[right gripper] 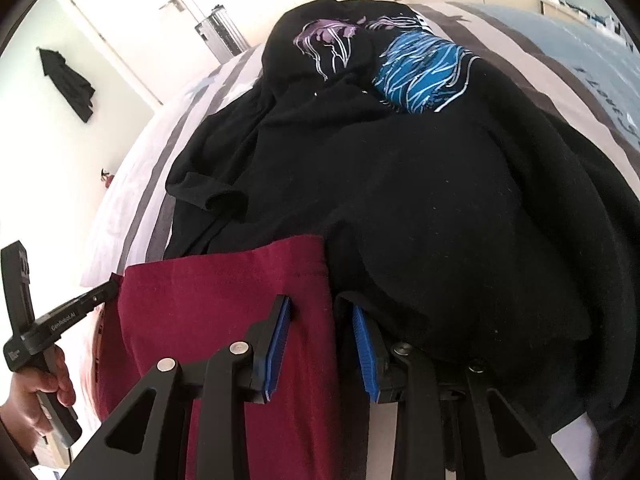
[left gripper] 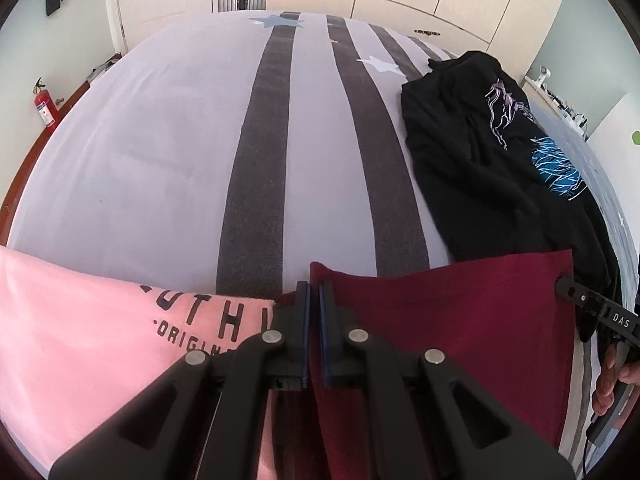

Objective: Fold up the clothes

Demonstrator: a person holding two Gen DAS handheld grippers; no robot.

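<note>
Left gripper [left gripper: 313, 294]: jaws nearly together, clamped on the left top corner of the maroon garment [left gripper: 440, 320]. A thin fold of maroon cloth sits between the blue pads.

Right gripper [right gripper: 320, 312]: jaws apart, straddling the right vertical edge of the same maroon garment [right gripper: 224, 304]. Left finger lies over the maroon cloth, right finger against the black clothes pile [right gripper: 400, 200]. No visible pinch on the fabric in the right wrist view. In the left wrist view the gripper's tip meets the garment's right top corner, but the contact itself is too small to read.

Maroon garment: at the near edge of the bed [left gripper: 180, 140], stretched between the two grippers, top edge roughly straight.

Pink shirt [left gripper: 80, 320], black lettering, lies flat on the bed just left of the maroon garment, its right edge touching or slightly under it near the left gripper.

Black clothes pile [left gripper: 480, 152]: heaped on the right side of the bed, behind and beside the maroon garment, purple and blue prints showing on top.

Bed cover: pale with dark grey stripes and stars.

A hand [right gripper: 36, 396] grips the left gripper's handle, seen from the right wrist.
</note>
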